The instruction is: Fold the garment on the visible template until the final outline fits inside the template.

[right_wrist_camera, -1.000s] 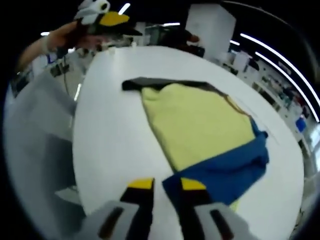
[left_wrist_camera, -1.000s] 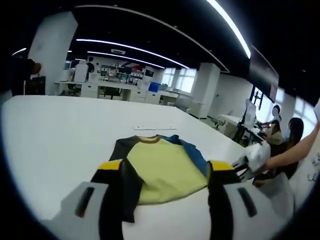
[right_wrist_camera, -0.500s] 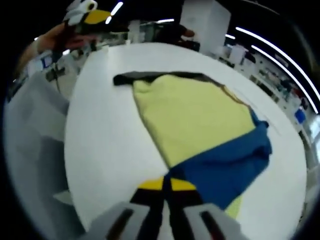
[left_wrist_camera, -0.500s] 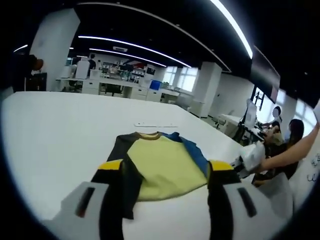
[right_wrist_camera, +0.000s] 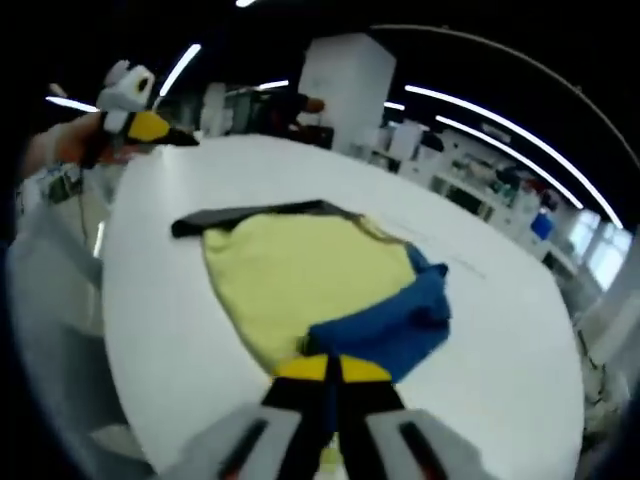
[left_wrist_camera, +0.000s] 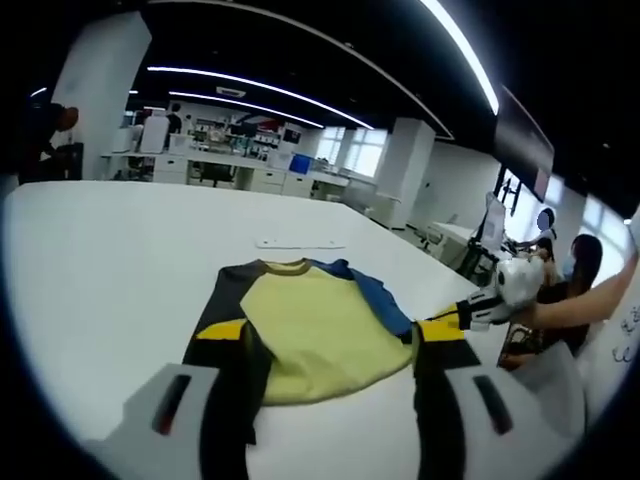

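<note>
Two claws work over one garment (left_wrist_camera: 310, 335) lying on the white bench (left_wrist_camera: 110, 260), with bare surface all around it. Left claw (left_wrist_camera: 330, 345) hangs wide open, empty, above the near hem. Right claw (right_wrist_camera: 325, 368) is pinched on the blue sleeve (right_wrist_camera: 385, 330); the fabric under its tips is hidden. Template edges are hard to make out.

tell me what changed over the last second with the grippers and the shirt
The right gripper went from open beside the blue sleeve to shut on its edge, and the sleeve now bunches up over the yellow body of the garment. The left gripper stayed open, its jaws straddling the garment on the white table.
</note>
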A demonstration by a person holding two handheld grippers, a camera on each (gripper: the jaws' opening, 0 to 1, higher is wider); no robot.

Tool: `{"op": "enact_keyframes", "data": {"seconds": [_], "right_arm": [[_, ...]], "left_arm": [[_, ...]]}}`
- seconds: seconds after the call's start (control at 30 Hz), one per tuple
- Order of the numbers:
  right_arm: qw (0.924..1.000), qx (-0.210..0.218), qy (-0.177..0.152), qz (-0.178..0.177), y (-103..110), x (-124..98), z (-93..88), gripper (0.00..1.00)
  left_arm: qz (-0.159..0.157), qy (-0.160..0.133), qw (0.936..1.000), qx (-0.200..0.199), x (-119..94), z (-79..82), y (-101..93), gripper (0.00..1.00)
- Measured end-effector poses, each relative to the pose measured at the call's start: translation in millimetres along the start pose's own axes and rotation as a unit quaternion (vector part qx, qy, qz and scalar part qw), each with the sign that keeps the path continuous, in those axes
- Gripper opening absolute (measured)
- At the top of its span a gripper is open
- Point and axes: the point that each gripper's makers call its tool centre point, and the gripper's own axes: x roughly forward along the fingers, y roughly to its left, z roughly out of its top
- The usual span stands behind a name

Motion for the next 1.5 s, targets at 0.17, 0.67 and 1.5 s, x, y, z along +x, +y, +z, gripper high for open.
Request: {"op": "enact_keyframes", "data": {"seconds": [0.17, 0.67, 1.5], "right_arm": [[0.9964, 0.021, 0.007, -0.082, -55.9, -20.3, -13.2, 0.0], [0.9682, 0.137, 0.027, -0.208, -167.0, -59.7, -72.1, 0.0], [0.927, 0.244, 0.041, -0.282, -296.1, -54.6, -94.4, 0.0]], "left_arm": [[-0.019, 0.015, 0.9997, 0.008, 11.2, -0.2, -6.3, 0.62], [-0.055, 0.033, 0.9977, 0.024, 46.9, 8.2, -22.4, 0.61], [-0.028, 0.067, 0.9974, 0.007, 57.7, -8.7, 5.1, 0.61]]}}
